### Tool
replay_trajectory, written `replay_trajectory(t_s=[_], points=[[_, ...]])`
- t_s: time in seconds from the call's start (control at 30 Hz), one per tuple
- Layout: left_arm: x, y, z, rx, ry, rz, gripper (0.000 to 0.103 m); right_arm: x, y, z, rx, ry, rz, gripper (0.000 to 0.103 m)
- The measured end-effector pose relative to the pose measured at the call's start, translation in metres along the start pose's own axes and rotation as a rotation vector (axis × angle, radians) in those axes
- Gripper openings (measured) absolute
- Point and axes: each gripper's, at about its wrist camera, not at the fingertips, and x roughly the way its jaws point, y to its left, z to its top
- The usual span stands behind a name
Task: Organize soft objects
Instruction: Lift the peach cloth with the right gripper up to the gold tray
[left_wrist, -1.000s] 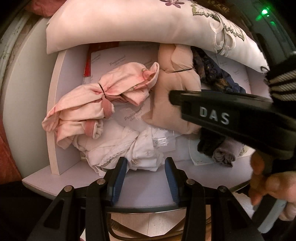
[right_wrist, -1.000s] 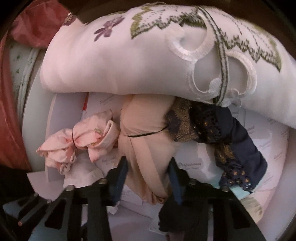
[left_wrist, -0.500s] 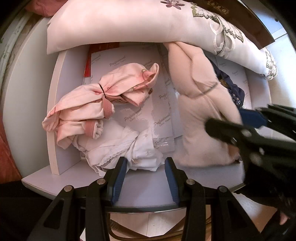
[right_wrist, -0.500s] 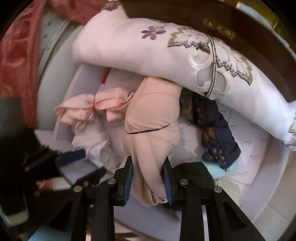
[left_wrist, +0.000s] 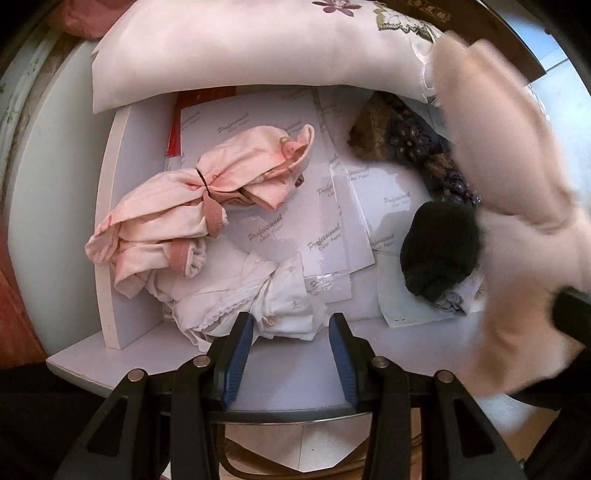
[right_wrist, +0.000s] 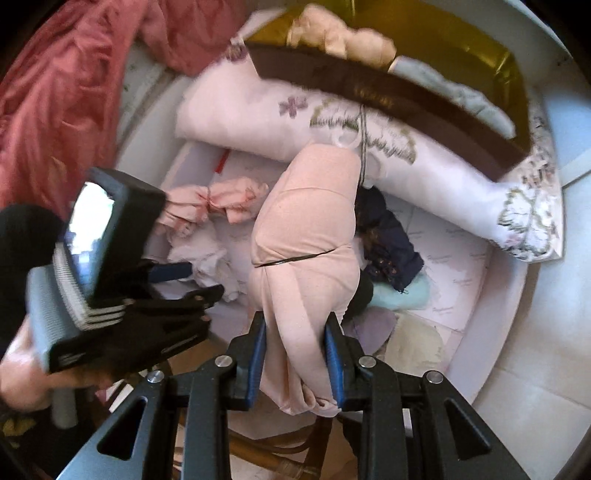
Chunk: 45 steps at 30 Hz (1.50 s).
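My right gripper is shut on a beige cloth bundle tied with a thin black band, and the bundle hangs lifted above the white tray. In the left wrist view the same beige bundle fills the right side, blurred. My left gripper points down over the tray's front edge, open, with nothing between its blue pads. A white lacy garment lies just beyond them. A pink bundle sits at the left of the tray.
An embroidered white pillow lies across the tray's back. A dark lace bundle and a black sock ball rest at the right on printed papers. A brown box with gold lining holds soft items behind the pillow. Red cloth lies at the left.
My right gripper closed on the beige bundle and lifted it up out of the tray, uncovering the black sock ball. The left gripper has not moved.
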Motion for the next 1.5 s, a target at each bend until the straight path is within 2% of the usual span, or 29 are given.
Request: replay_trajectory(t_s=[0.2,0.27,0.37,0.5,0.57,0.67,0.77,0.9,1.0,1.17,1.3,1.5], points=[[-0.001,-0.004,0.0,0.001,-0.001,0.005,0.043,-0.056,-0.021,-0.008,0.149,-0.191,0.104,0.03],[0.003,-0.001,0.0,0.001,-0.001,0.003,0.043,-0.069,-0.032,-0.003,0.247,-0.278,0.161,0.03],[0.004,-0.001,0.0,0.001,-0.001,-0.001,0.043,-0.086,-0.049,0.011,0.365,-0.397,0.198,0.03],[0.002,0.0,-0.001,0.002,-0.002,-0.002,0.043,-0.098,-0.072,0.041,0.508,-0.509,0.162,0.03],[0.002,0.0,-0.001,0.001,-0.002,-0.006,0.043,-0.088,-0.085,0.058,0.563,-0.535,0.093,0.03],[0.0,0.0,-0.002,0.003,-0.005,-0.008,0.043,-0.079,-0.101,0.082,0.606,-0.559,-0.007,0.03],[0.0,0.001,-0.002,0.002,-0.002,-0.009,0.043,-0.064,-0.116,0.104,0.633,-0.55,-0.033,0.031],[0.001,0.0,-0.002,0.002,0.001,-0.013,0.043,-0.047,-0.126,0.128,0.596,-0.523,-0.097,0.032],[0.002,0.0,-0.001,0.002,0.002,-0.013,0.043,-0.04,-0.13,0.14,0.546,-0.523,-0.196,0.033],[0.003,0.0,-0.001,0.009,0.004,0.0,0.043,-0.029,-0.139,0.154,0.45,-0.499,-0.344,0.027],[0.005,-0.002,-0.002,0.012,0.002,0.009,0.043,-0.023,-0.142,0.15,0.414,-0.469,-0.39,0.026],[0.004,-0.002,-0.002,0.012,-0.001,0.009,0.043,-0.022,-0.149,0.142,0.412,-0.449,-0.393,0.026]])
